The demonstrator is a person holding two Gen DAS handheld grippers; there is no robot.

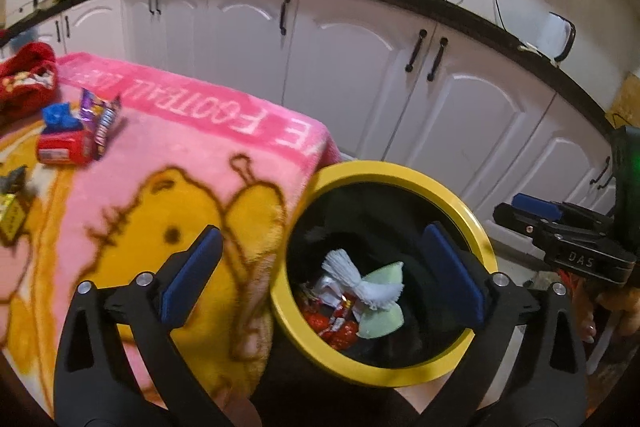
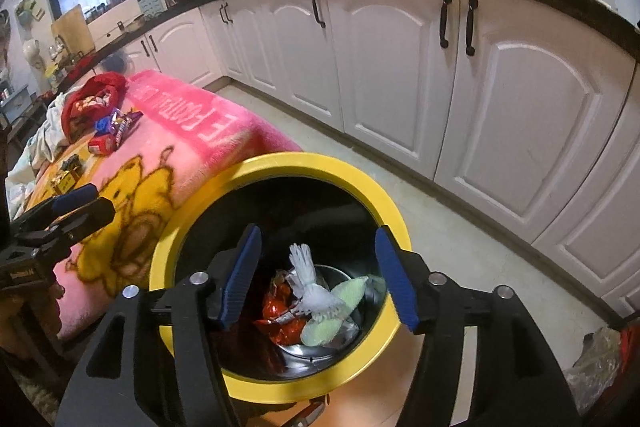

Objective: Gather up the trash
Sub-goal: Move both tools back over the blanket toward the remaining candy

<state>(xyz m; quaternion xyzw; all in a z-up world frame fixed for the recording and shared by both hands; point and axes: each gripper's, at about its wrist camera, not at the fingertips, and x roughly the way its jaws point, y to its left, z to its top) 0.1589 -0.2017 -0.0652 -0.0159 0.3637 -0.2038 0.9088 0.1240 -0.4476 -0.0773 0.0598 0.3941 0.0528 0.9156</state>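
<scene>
A yellow-rimmed bin [image 1: 400, 171] stands beside a table covered by a pink and yellow blanket [image 1: 180, 163]. In the bin lie a white and pale green wrapper [image 1: 372, 295] and red wrappers [image 1: 336, 331]. My left gripper [image 1: 320, 279] is open and empty, astride the bin's left rim. My right gripper [image 2: 320, 275] is open and empty over the bin's mouth [image 2: 280, 163], above the white wrapper [image 2: 316, 291]. On the blanket lie a red packet [image 1: 64, 147], a blue wrapper [image 1: 60, 115], a purple wrapper [image 1: 100, 119] and small dark wrappers [image 1: 12, 199].
A red cloth [image 1: 24, 79] lies at the table's far end. White kitchen cabinets [image 1: 360, 67] with a dark counter run behind. The right gripper [image 1: 560, 231] shows at the right of the left wrist view. A plastic bag [image 2: 592, 367] lies on the floor.
</scene>
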